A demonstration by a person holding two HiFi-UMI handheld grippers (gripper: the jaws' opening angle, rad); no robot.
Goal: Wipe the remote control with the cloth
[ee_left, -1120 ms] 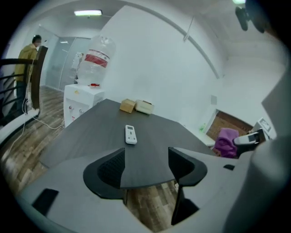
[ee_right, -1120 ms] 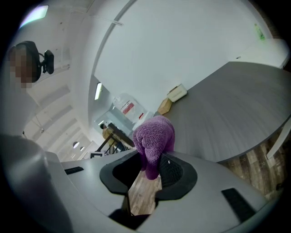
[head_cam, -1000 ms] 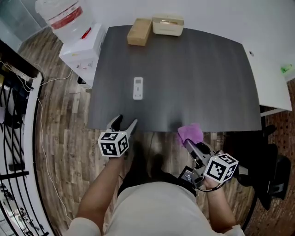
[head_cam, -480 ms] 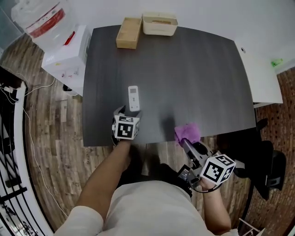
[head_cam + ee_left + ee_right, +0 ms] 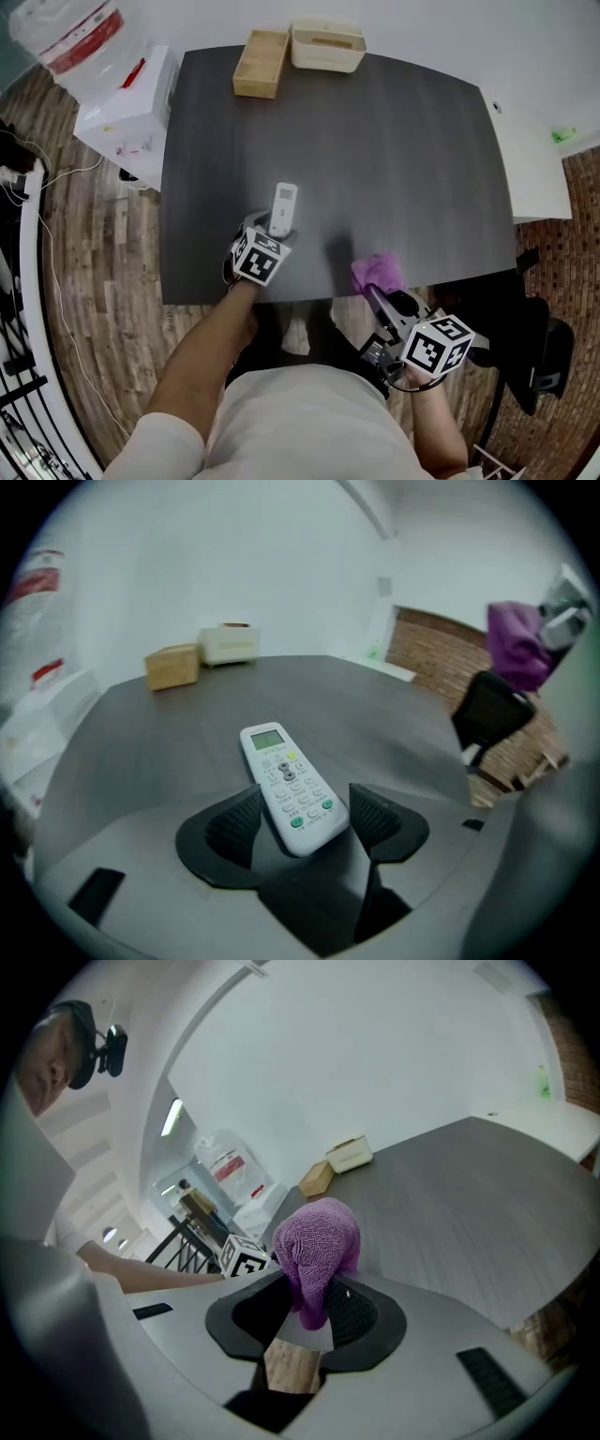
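Both are set for wiping: the left gripper's (image 5: 302, 810) wide jaws straddle the remote control (image 5: 284, 775) near the bench's (image 5: 403, 159) front edge, seemingly to steady it. The right gripper (image 5: 309, 1312) pinches the purple cloth (image 5: 319, 1241).

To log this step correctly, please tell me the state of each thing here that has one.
left tool: open, jaws either side of the near end of the remote control.
right tool: shut on the purple cloth.
remote control: flat on the table, buttons up, not gripped.
purple cloth: bunched, clamped.
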